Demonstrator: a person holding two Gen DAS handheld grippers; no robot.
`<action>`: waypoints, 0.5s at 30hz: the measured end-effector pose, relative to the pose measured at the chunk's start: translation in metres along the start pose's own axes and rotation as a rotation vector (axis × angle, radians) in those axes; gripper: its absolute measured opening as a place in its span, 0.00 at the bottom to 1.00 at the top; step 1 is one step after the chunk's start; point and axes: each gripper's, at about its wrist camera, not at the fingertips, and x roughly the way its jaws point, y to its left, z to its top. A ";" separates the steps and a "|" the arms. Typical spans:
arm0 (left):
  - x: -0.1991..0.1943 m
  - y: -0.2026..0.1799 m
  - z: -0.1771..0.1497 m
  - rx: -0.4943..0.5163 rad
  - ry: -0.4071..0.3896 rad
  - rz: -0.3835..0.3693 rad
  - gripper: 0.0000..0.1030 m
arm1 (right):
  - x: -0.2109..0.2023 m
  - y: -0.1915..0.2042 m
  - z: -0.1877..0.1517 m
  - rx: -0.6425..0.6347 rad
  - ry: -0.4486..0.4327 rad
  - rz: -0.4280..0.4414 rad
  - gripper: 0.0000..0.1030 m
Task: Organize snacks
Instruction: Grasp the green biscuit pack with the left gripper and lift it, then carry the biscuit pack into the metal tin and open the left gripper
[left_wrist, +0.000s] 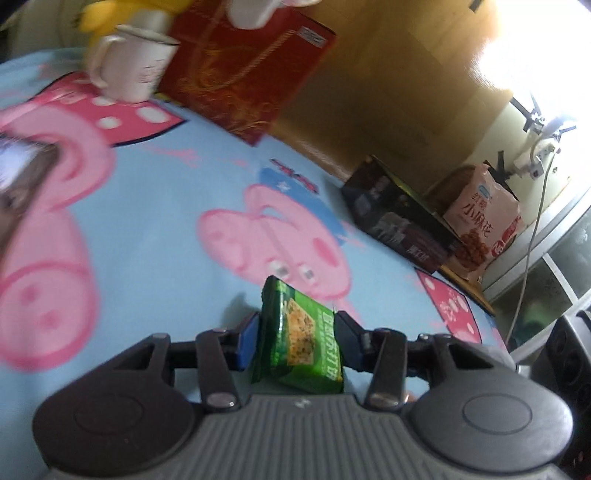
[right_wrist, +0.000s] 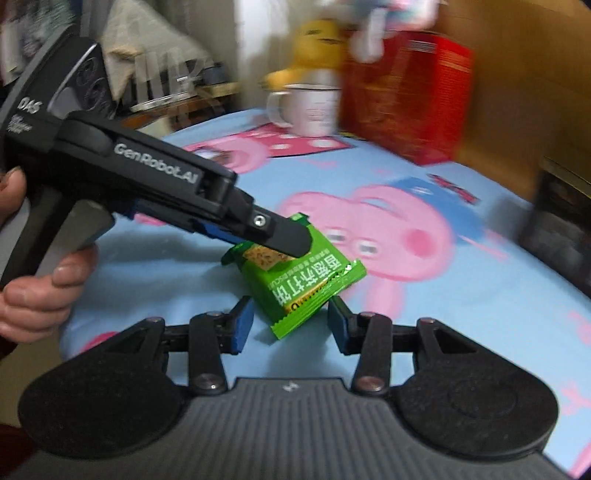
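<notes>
A green biscuit packet (left_wrist: 301, 341) stands on edge between the blue pads of my left gripper (left_wrist: 297, 336), which is shut on it above the Peppa Pig cloth (left_wrist: 166, 229). In the right wrist view the same packet (right_wrist: 306, 280) hangs from the left gripper (right_wrist: 284, 240), which reaches in from the left. My right gripper (right_wrist: 291, 325) is open, its jaws on either side of the packet's lower end without touching it.
A white mug (left_wrist: 129, 66) and a red box (left_wrist: 247, 66) stand at the back left. A dark box (left_wrist: 399, 218) and a pink snack bag (left_wrist: 484, 221) sit at the far right by the wooden wall. A yellow plush toy (right_wrist: 317, 44) is behind the mug.
</notes>
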 end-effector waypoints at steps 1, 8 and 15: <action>-0.006 0.007 -0.004 -0.018 0.004 -0.006 0.43 | 0.000 0.004 -0.001 -0.011 0.003 0.026 0.48; -0.038 0.024 -0.006 -0.076 -0.068 -0.043 0.53 | -0.009 0.012 -0.004 -0.004 0.017 0.043 0.58; -0.030 0.009 -0.011 0.009 -0.033 0.002 0.48 | -0.006 0.015 -0.005 -0.015 0.019 0.048 0.60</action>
